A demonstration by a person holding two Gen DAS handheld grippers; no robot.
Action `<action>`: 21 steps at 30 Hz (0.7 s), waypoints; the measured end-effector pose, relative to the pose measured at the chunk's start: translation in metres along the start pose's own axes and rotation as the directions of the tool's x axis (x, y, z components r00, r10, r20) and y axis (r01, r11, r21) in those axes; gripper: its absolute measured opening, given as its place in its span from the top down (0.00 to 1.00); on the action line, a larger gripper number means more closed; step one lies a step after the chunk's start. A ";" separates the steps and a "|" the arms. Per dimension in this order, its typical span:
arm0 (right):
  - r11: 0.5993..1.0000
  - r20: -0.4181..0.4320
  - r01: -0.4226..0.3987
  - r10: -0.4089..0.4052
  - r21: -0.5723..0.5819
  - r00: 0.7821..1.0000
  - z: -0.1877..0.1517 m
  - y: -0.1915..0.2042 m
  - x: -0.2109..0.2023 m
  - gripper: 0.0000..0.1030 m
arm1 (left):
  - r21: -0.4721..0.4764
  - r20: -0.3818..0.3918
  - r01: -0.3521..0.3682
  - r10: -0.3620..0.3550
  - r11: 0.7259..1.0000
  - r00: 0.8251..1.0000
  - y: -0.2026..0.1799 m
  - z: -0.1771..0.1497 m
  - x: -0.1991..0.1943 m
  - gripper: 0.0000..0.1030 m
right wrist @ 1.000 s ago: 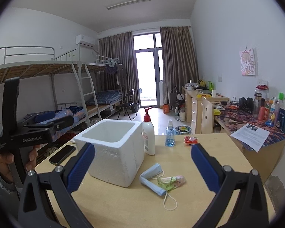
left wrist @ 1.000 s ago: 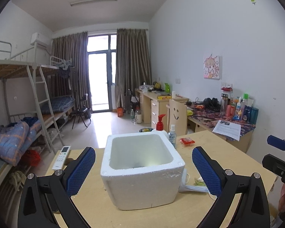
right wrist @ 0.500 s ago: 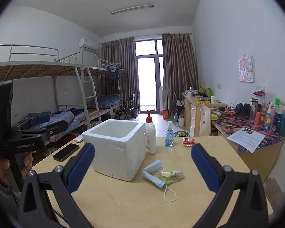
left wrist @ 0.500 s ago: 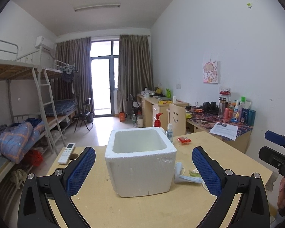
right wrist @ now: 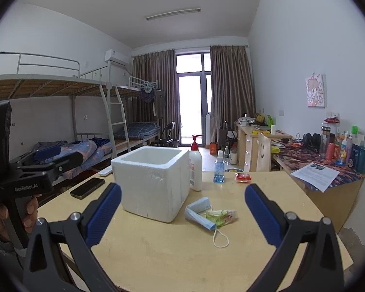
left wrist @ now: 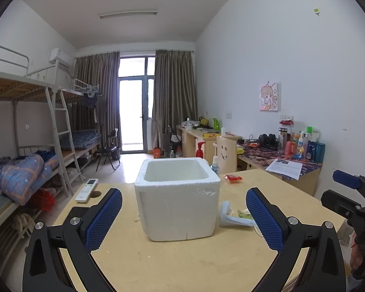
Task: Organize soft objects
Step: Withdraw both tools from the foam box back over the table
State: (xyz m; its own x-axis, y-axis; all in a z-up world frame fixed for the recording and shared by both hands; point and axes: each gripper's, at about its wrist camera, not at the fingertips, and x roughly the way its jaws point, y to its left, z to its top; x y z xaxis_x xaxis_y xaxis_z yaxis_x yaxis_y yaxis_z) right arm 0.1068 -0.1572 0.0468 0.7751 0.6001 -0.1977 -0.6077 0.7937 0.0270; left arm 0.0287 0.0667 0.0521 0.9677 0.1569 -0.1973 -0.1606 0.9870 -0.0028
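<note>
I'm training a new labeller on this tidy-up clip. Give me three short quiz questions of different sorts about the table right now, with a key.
1. True or false: the foam box already has the face mask inside it.
2. Multiple choice: what stands right beside the box's far right corner? A) the pump bottle B) the phone C) the red packet
3. Fill in: both the left gripper and the right gripper are ____.

Key: 1 false, the mask lies on the table to the right of the box, with a green wrapper. 2 A. 3 open, holding nothing.
</note>
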 end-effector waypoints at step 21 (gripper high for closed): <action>0.997 -0.031 -0.066 0.067 0.028 0.997 -0.032 0.006 0.005 0.01 | -0.022 0.000 0.000 0.000 1.000 1.000 -0.005 -0.041 -0.002 0.01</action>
State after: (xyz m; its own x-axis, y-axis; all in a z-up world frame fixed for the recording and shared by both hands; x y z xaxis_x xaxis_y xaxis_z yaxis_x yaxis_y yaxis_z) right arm 0.1016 -0.1522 0.0145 0.7268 0.6485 -0.2262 -0.6525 0.7548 0.0674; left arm 0.0190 0.0605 0.0126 0.9677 0.1569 -0.1974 -0.1649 0.9860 -0.0244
